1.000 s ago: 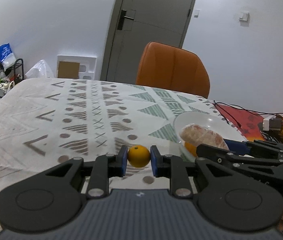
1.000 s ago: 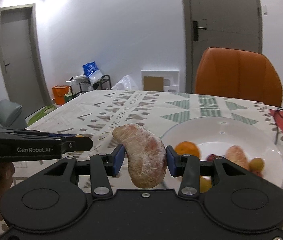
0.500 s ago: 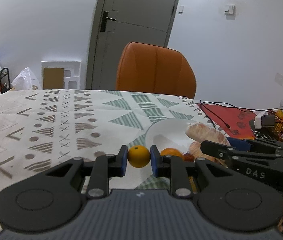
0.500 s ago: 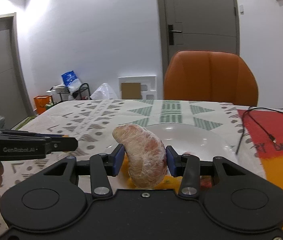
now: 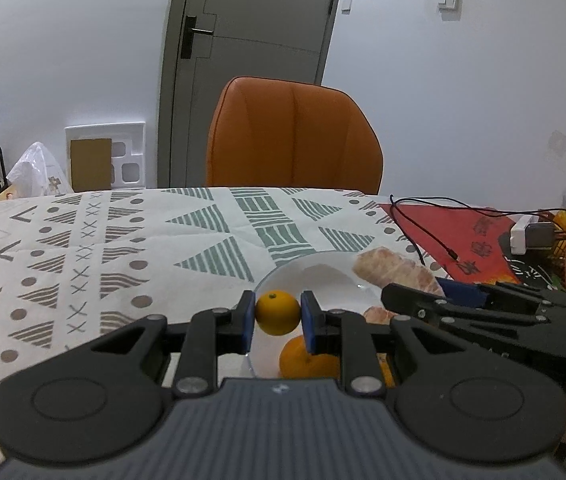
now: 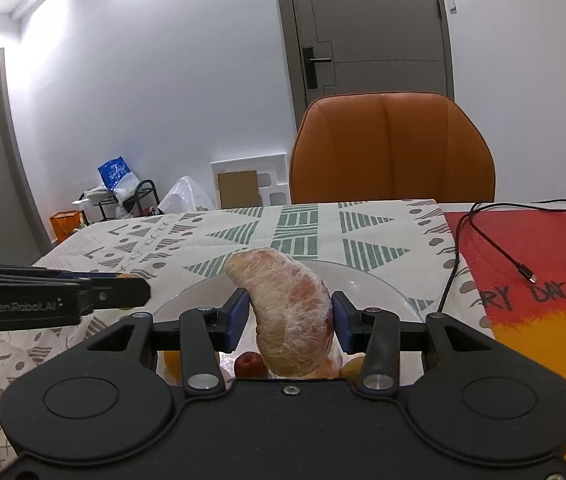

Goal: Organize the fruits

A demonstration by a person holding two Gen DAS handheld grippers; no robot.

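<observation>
My left gripper (image 5: 277, 317) is shut on a small orange kumquat (image 5: 277, 312) and holds it over the left rim of the white plate (image 5: 323, 272). My right gripper (image 6: 290, 322) is shut on a peeled pomelo segment (image 6: 287, 308), pale pink, and holds it above the same plate (image 6: 379, 284). A tangerine (image 5: 307, 358) and a peeled segment (image 5: 377, 314) lie in the plate. In the right wrist view a red fruit (image 6: 248, 364) and a small yellow fruit (image 6: 353, 367) show under the segment. The right gripper appears at the right of the left wrist view (image 5: 415, 300).
The table has a patterned cloth (image 5: 123, 248). An orange chair (image 5: 293, 136) stands behind it. A red mat (image 6: 531, 248) with a black cable (image 6: 495, 248) lies to the right, with a charger and snack packets (image 5: 551, 240) beyond.
Both grippers have moved forward and right over the plate, each still holding its fruit. The plate now lies directly beneath them.
</observation>
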